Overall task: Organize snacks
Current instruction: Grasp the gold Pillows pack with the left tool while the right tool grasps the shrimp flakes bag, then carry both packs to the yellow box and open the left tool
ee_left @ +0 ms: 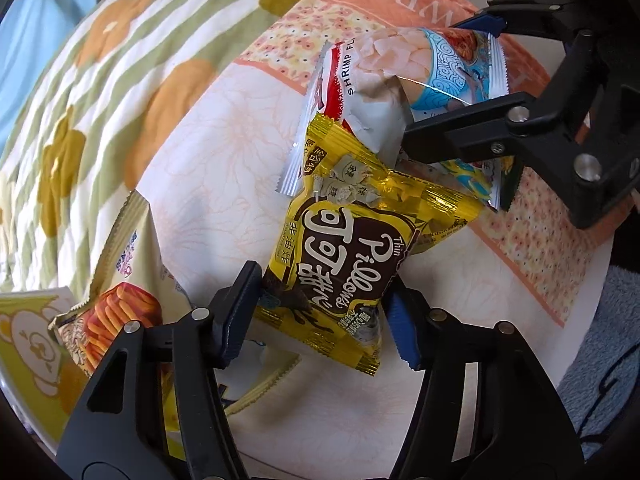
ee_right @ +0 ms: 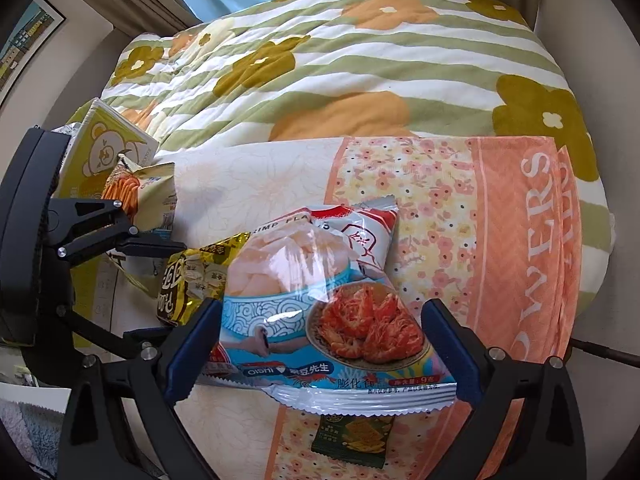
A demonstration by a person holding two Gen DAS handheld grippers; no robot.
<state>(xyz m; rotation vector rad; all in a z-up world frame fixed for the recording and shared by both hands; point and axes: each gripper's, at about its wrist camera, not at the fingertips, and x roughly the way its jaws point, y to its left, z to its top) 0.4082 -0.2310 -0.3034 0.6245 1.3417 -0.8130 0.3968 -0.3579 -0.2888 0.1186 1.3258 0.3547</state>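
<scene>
My left gripper (ee_left: pixel 320 322) is shut on a yellow and brown Pillows cocoa snack bag (ee_left: pixel 360 264), which also shows in the right wrist view (ee_right: pixel 188 280). My right gripper (ee_right: pixel 320 350) is shut on a white and blue shrimp-flavour chip bag (ee_right: pixel 320 304), held just above the bed; it shows in the left wrist view (ee_left: pixel 400 80) with the right gripper (ee_left: pixel 452 80) at the upper right. The two bags overlap. A small green snack packet (ee_right: pixel 352 444) lies under the shrimp bag.
A cream bag with orange sticks (ee_left: pixel 116 320) lies left, also in the right wrist view (ee_right: pixel 144 192), beside a yellow bear-print box (ee_right: pixel 108 148). All rest on a peach floral cloth (ee_right: pixel 520 240) over a green-striped flowered quilt (ee_right: pixel 360 64).
</scene>
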